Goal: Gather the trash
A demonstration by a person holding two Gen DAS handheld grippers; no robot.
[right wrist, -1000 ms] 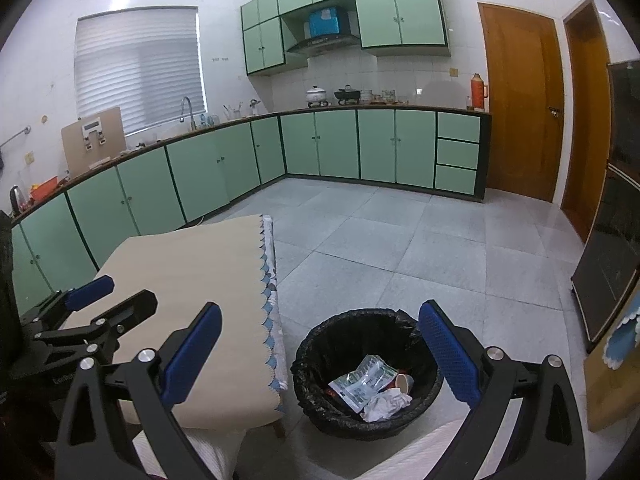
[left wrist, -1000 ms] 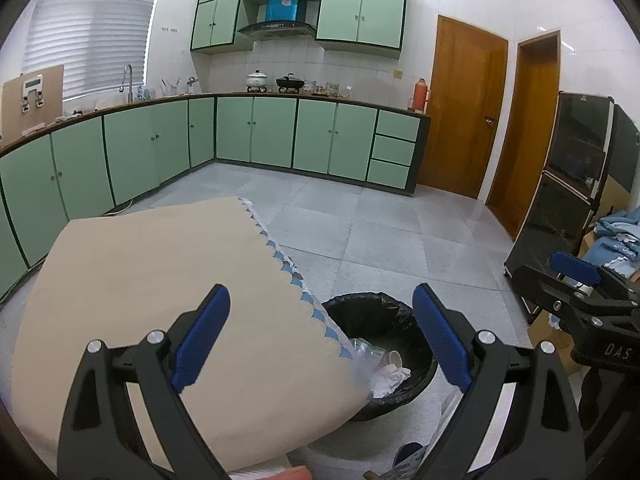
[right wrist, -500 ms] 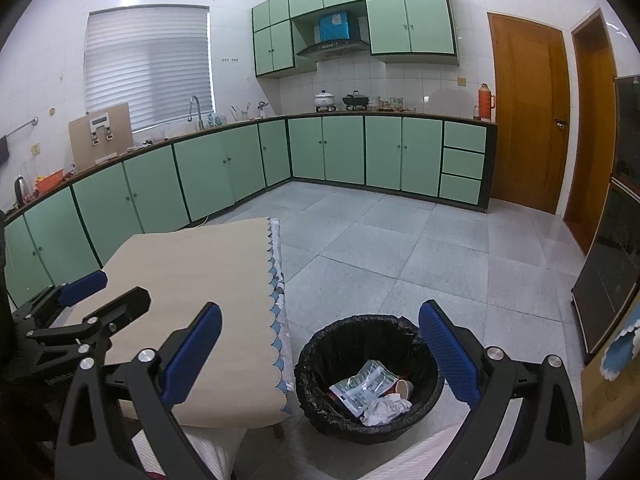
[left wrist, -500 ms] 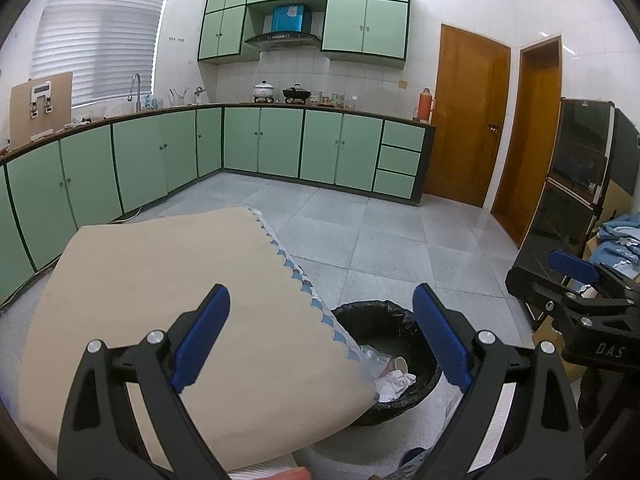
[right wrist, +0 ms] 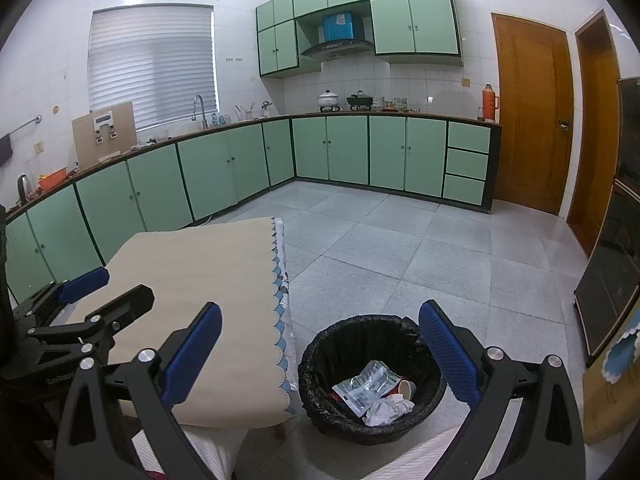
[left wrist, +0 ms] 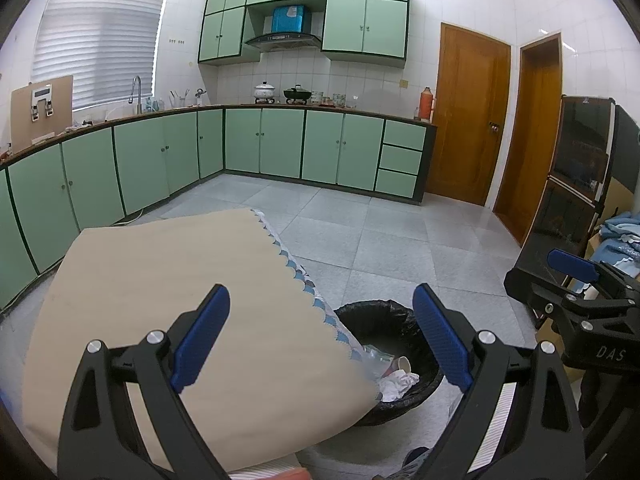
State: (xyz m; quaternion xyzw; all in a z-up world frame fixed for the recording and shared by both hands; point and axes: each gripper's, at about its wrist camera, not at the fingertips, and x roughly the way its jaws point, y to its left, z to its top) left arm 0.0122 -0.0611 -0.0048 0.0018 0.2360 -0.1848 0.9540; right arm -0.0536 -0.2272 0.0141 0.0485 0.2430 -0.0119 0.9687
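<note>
Trash: clear plastic wrapper, crumpled white tissue, small paper cup inside round black-lined bin | bin beside beige-clothed table (floor level) | left gripper and right gripper above bin, both spread wide, empty

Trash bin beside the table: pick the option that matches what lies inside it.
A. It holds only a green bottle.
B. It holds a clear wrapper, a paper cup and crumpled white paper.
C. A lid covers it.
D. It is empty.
B: the right wrist view looks into the open black-lined trash bin and shows a clear wrapper, a small paper cup and crumpled white paper, with no lid on it.
</note>
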